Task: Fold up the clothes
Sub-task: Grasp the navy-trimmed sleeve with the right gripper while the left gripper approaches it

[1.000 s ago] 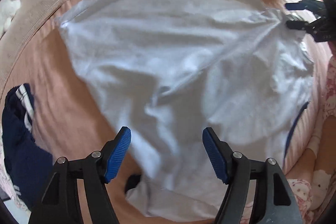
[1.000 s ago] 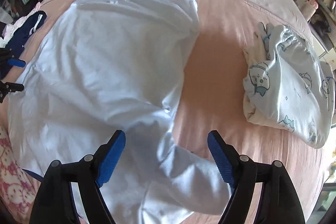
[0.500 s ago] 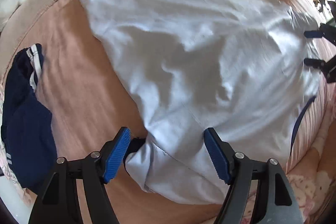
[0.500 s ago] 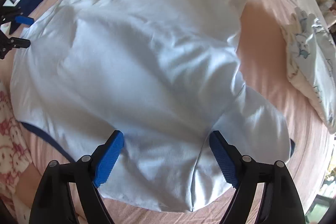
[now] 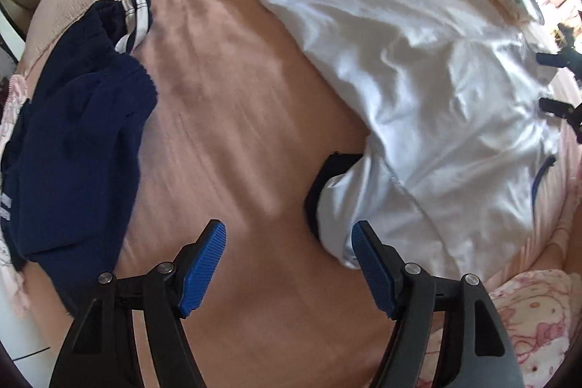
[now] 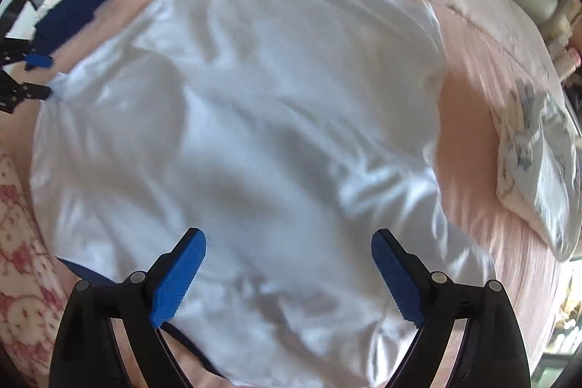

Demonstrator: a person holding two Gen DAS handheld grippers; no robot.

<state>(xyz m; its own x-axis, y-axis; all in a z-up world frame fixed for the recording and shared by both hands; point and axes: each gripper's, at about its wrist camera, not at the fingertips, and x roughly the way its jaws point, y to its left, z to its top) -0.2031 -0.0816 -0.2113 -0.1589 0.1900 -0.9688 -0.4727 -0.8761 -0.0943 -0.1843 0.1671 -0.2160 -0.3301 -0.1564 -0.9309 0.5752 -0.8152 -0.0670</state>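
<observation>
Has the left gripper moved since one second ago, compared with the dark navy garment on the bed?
Yes. The left gripper has shifted left, off the white shirt toward the dark navy garment.

Ahead of the right claw's blue pads spreads a white shirt on a pink bedsheet. Left of the left claw lies a navy garment with white stripes; to its right, pink-printed cloth.
</observation>
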